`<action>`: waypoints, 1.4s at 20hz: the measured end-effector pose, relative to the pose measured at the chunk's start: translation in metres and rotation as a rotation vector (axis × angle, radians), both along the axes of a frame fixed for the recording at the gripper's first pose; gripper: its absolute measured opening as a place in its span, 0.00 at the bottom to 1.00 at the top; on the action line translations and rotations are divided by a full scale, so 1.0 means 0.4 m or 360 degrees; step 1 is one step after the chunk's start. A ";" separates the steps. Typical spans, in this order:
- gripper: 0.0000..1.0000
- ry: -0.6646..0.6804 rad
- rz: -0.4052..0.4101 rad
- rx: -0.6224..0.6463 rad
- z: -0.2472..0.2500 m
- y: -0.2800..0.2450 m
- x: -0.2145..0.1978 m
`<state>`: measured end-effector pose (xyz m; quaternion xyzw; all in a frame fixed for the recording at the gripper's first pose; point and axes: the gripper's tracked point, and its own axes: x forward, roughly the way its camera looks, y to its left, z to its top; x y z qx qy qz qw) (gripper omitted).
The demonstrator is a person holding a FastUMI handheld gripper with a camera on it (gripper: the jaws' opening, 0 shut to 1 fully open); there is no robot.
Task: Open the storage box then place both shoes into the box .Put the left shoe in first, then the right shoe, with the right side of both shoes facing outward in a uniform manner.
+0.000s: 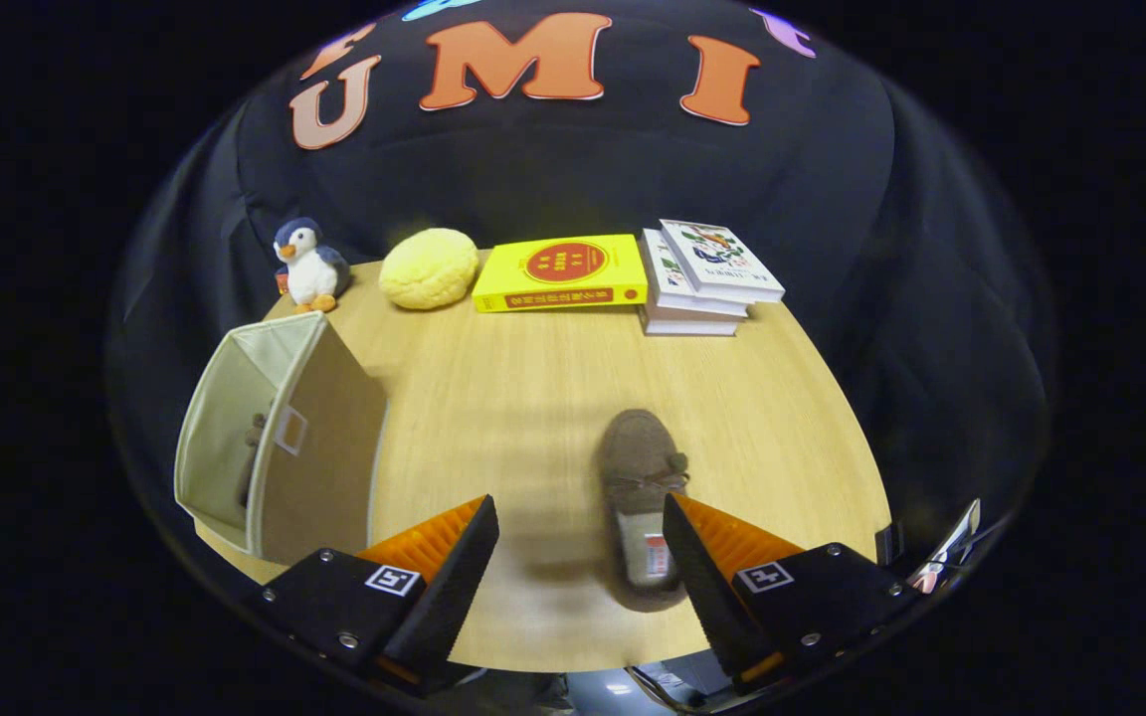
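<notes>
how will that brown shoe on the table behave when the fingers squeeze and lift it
The shoe looks like a soft suede-like moccasin, so its sides will probably give under the fingers. It lies flat on its sole on the table, so it is unlikely to roll. It seems light; the open gripper should lift it easily.

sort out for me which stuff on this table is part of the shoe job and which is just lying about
Part of the job:
- storage box, open, a dark shape inside that may be a shoe
- brown shoe, on the table between the open jaws, close to one of them
- gripper

Just lying about:
- penguin toy
- yellow sponge
- yellow book
- stack of books
</notes>
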<state>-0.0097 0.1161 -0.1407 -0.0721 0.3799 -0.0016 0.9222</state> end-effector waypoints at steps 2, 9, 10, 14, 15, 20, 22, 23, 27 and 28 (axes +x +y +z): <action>1.00 0.0043 -0.0013 -0.0026 -0.037 -0.072 0.001; 0.83 0.0222 0.0016 -0.0037 -0.184 -0.191 0.043; 0.80 0.0243 0.0034 -0.0031 -0.203 -0.191 0.053; 0.72 0.0292 0.0097 -0.0037 -0.262 -0.188 0.093; 0.64 0.0307 0.0113 -0.0032 -0.278 -0.183 0.100; 0.29 0.0318 0.0111 0.0032 -0.303 -0.163 0.115; 0.03 0.0312 0.0061 0.0092 -0.298 -0.163 0.113; 0.01 0.0289 0.0028 0.0143 -0.284 -0.154 0.118; 0.00 0.0187 -0.0001 0.0184 -0.196 -0.141 0.110; 0.00 0.0160 -0.0003 0.0196 -0.168 -0.131 0.108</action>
